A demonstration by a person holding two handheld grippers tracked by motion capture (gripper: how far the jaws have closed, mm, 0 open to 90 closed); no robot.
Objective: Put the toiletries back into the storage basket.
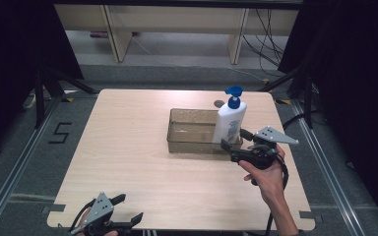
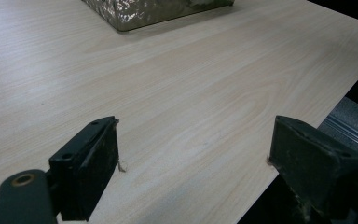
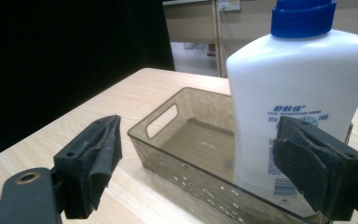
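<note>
- Right hand-held gripper (image 1: 234,140): padded black jaws spread wide beside a smooth white plastic bottle (image 1: 229,123) with blue pump.
- Bottle stands in a translucent rectangular bin (image 1: 192,132).
- Left hand-held gripper (image 1: 128,209): wide apart over the pale wood-grain desk (image 1: 128,147).

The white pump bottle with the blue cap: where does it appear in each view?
High view: white pump bottle stands at the right end of the clear bin.
Left gripper view: not in it.
Right gripper view: right half, inside the bin.
Shared landmark: the bin.
</note>
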